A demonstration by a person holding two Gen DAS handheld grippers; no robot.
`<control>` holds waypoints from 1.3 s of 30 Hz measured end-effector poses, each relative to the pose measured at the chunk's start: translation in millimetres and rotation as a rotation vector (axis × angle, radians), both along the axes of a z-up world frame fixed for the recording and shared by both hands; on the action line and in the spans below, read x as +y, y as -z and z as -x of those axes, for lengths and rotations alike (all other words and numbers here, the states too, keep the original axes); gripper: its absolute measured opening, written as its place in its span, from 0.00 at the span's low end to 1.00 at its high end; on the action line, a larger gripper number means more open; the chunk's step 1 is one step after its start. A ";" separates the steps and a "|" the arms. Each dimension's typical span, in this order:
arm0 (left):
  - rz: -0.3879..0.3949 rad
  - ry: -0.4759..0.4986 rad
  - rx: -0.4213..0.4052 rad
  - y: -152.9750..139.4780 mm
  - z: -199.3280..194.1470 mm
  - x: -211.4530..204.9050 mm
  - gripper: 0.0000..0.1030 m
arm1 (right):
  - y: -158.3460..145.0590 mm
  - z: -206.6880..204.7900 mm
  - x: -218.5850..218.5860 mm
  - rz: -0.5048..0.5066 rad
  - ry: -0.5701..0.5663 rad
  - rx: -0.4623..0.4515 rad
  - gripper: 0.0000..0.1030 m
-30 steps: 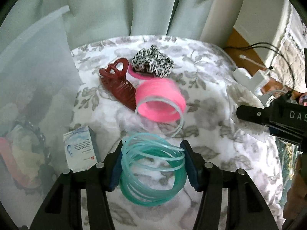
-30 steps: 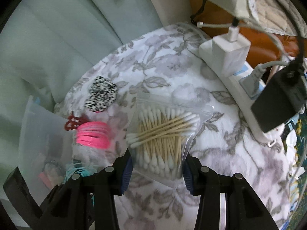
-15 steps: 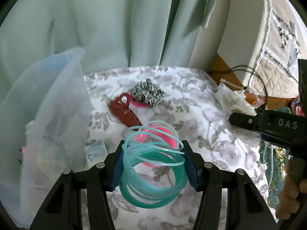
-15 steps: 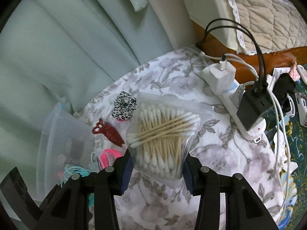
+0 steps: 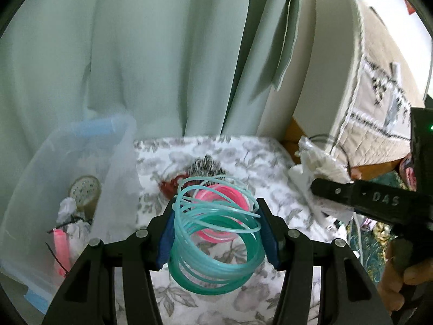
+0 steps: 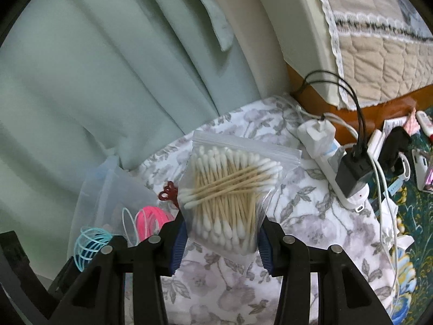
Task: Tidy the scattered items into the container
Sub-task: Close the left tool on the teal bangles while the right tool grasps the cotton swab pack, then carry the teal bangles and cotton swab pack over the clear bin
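Two grippers are in view, each carrying one item clear above the flower-patterned surface (image 6: 311,216). The left gripper (image 5: 216,233) has its blue-padded fingers (image 5: 165,230) clamped on either side of a teal plastic coil spring (image 5: 216,246), which hangs between them with its loose upper loops fanned out. The right gripper (image 6: 220,243) has its fingers (image 6: 178,241) closed on the lower part of a clear zip bag of cotton swabs (image 6: 230,189); the bag stands upright above the fingers, zip edge uppermost.

The translucent plastic container (image 5: 67,189) sits at the left edge of the surface, against the pale green curtain (image 5: 135,54). It holds several small items, blurred through the wall; a round-faced object and a pink item can be made out, no more.

Lying on the surface beyond the teal coil: a pink coil spring (image 5: 224,203), a dark red hair claw (image 6: 169,192) and, farthest back, a black-and-white patterned scrunchie (image 5: 207,166), partly hidden.

At the right side, a white power strip (image 6: 333,168) carries a white charger and a black adapter with cables. From the left wrist view, the right gripper's black body and the person's hand (image 5: 400,279) holding it appear at the right edge.
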State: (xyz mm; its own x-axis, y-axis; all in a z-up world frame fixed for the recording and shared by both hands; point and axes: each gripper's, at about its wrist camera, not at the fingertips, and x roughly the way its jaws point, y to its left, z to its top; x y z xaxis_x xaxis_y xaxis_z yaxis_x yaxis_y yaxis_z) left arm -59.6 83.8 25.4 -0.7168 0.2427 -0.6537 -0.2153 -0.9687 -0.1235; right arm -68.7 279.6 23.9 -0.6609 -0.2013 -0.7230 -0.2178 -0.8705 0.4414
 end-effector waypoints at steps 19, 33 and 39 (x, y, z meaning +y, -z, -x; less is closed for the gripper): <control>-0.135 -0.145 0.181 -73.5 -32.6 -86.9 0.55 | -83.7 -28.8 -71.0 -0.080 -0.131 0.196 0.47; -0.169 -0.307 0.234 -77.9 -43.8 -159.1 0.55 | -97.0 -25.4 -134.0 -0.133 -0.254 0.229 0.47; -0.183 -0.352 0.229 -73.9 -48.7 -183.1 0.55 | -95.9 -19.4 -159.7 -0.147 -0.304 0.231 0.47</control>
